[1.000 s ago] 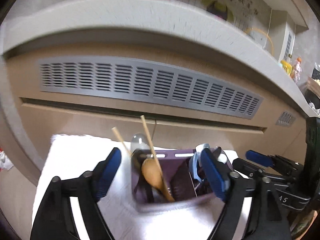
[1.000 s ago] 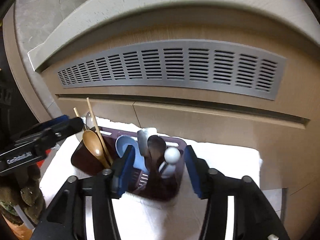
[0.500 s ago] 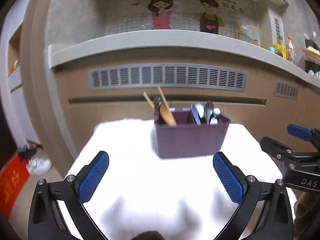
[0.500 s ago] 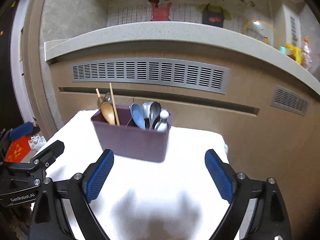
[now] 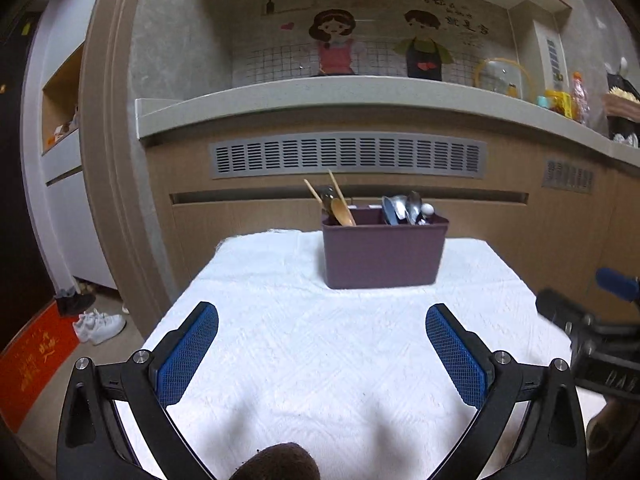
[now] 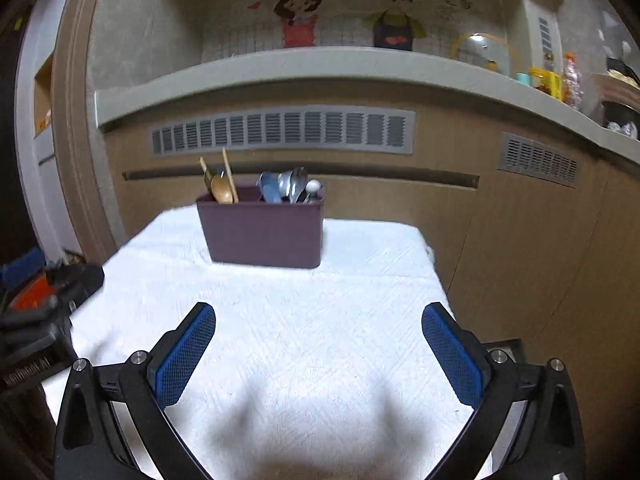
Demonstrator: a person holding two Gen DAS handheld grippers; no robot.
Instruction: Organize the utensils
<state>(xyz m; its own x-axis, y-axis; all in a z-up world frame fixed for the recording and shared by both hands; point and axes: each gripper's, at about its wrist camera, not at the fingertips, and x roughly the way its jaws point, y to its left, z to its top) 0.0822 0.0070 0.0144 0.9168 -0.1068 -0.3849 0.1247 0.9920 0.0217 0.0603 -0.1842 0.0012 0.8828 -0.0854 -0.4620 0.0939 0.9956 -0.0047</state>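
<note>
- Your left gripper (image 5: 322, 354) has its jaws spread wide and holds nothing; only white cloth shows between the blue pads (image 5: 188, 354).
- Your right gripper (image 6: 318, 354) is just as wide apart and also empty, hanging above the near part of the white cloth (image 6: 320, 320).
- The purple caddy (image 5: 384, 252) stands upright at the far middle of the cloth, well apart from both grippers and close to the wooden counter front (image 5: 240, 224).
- Its left compartment holds the wooden spoon (image 5: 343, 212) and the chopsticks (image 5: 335, 188), which lean left and stick up above the rim.
- Its right compartment holds the blue spoon (image 6: 269, 190), the metal spoons (image 6: 294, 186) and a white-knobbed piece (image 6: 313, 186), bunched with handles down.
- That split looks deliberate: wood on one side, metal and plastic on the other, so each kind stays easy to pick out.
- No loose utensil shows on the cloth in either view, so the sorting looks finished, or close to it.
- From the left wrist view, your right gripper sits low at the right edge, beside the table, clear of the caddy.
</note>
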